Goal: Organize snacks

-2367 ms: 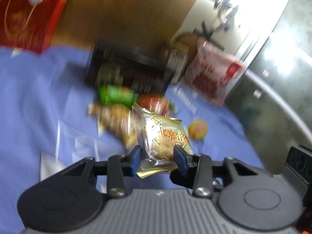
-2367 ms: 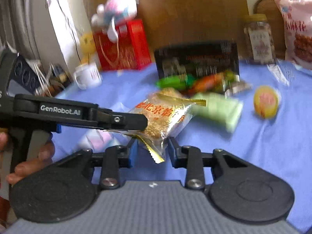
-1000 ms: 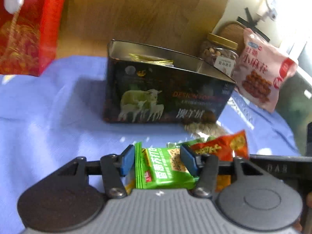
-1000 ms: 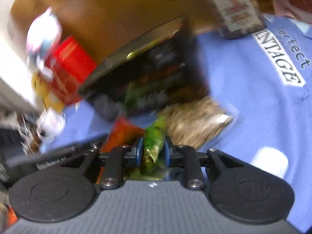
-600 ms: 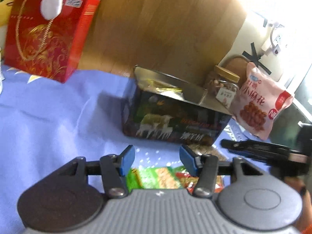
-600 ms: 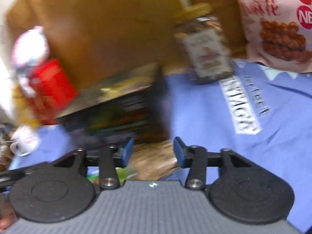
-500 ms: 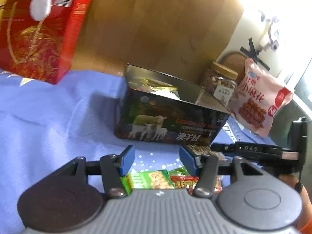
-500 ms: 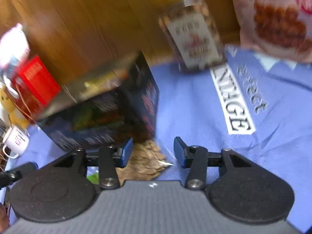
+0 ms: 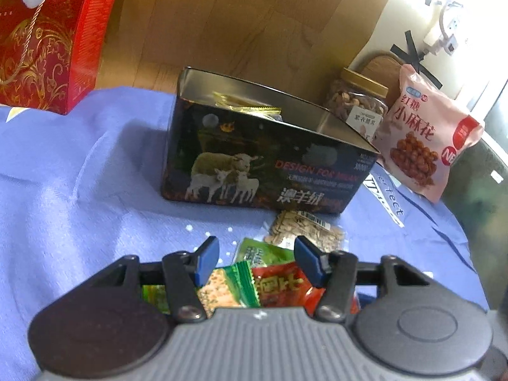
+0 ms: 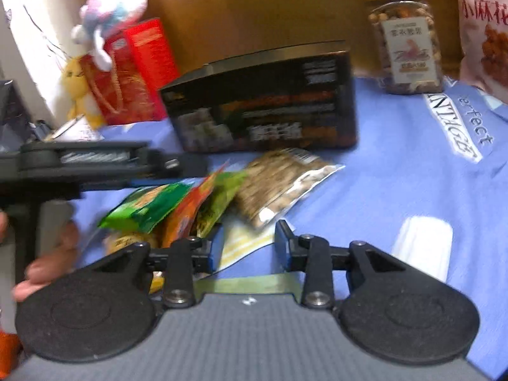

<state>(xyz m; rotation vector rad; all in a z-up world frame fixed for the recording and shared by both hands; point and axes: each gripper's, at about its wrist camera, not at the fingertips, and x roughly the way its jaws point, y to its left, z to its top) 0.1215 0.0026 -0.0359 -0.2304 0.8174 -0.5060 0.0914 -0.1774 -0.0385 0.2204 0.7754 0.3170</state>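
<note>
A dark open tin (image 9: 263, 171) with sheep on its side stands on the blue cloth; a gold-wrapped snack (image 9: 247, 104) lies inside it. The tin also shows in the right wrist view (image 10: 266, 104). In front of it lies a pile of packets: a green one (image 9: 228, 285), a red-orange one (image 9: 282, 282) and a clear seed packet (image 9: 304, 228). My left gripper (image 9: 255, 262) is open and empty above the pile. My right gripper (image 10: 249, 246) is open and empty, near the green packet (image 10: 149, 204) and seed packet (image 10: 279, 187).
A red gift bag (image 9: 47, 38) stands at the back left. A jar of nuts (image 9: 358, 104) and a pink snack bag (image 9: 425, 139) stand at the back right by the wooden wall. A white patch (image 10: 425, 244) lies on the cloth at the right.
The gold-wrapped snack we held has gone into the tin. Both grippers then let go of the green packet and drew back from the pile; both are open now.
</note>
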